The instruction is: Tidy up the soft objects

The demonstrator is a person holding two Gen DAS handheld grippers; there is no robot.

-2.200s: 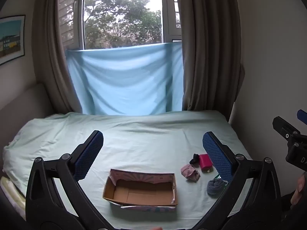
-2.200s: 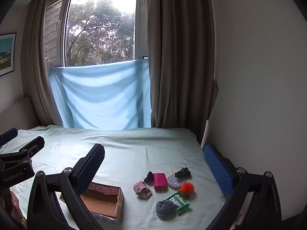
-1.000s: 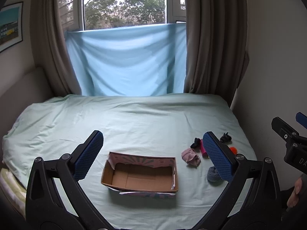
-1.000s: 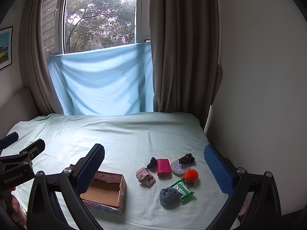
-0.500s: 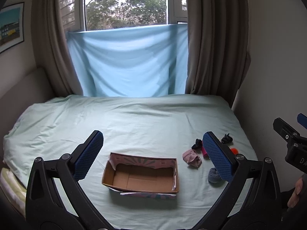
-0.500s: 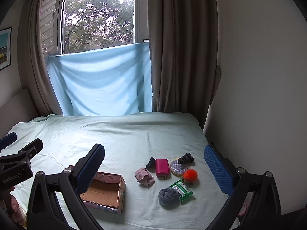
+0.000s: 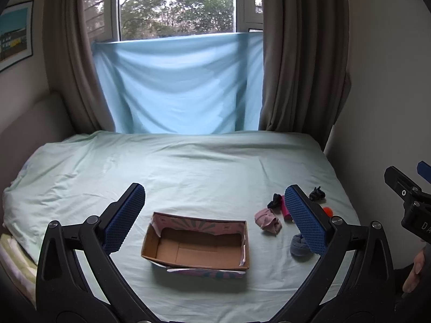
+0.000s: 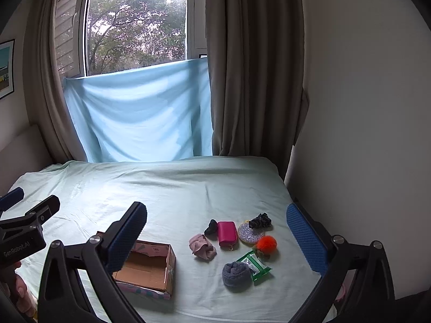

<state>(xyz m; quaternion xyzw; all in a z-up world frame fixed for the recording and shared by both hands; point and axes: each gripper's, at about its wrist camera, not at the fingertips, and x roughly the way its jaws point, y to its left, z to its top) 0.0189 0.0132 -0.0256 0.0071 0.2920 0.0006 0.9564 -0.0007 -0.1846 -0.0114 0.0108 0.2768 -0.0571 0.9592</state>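
An open, empty cardboard box (image 7: 196,245) (image 8: 146,267) sits on the pale green bed. To its right lie small items: a pink cloth (image 8: 202,247) (image 7: 267,220), a grey rolled sock (image 8: 237,273) (image 7: 298,245), a magenta pouch (image 8: 227,232), a black scrunchie (image 8: 211,227), another dark scrunchie (image 8: 260,220), a glittery disc (image 8: 249,233), an orange pompom (image 8: 266,243) and a green packet (image 8: 256,265). My left gripper (image 7: 214,218) is open, hovering above the box. My right gripper (image 8: 216,235) is open, hovering above the items.
The bed (image 7: 188,167) runs back to a window with a blue sheet (image 7: 180,80) and brown curtains (image 8: 253,80). A white wall (image 8: 363,107) borders the bed's right side. A headboard (image 7: 24,123) stands at the left.
Both views have shifted slightly; the cameras tilted down from two seconds ago, showing more of the bed. Both grippers stay open and no object has moved.
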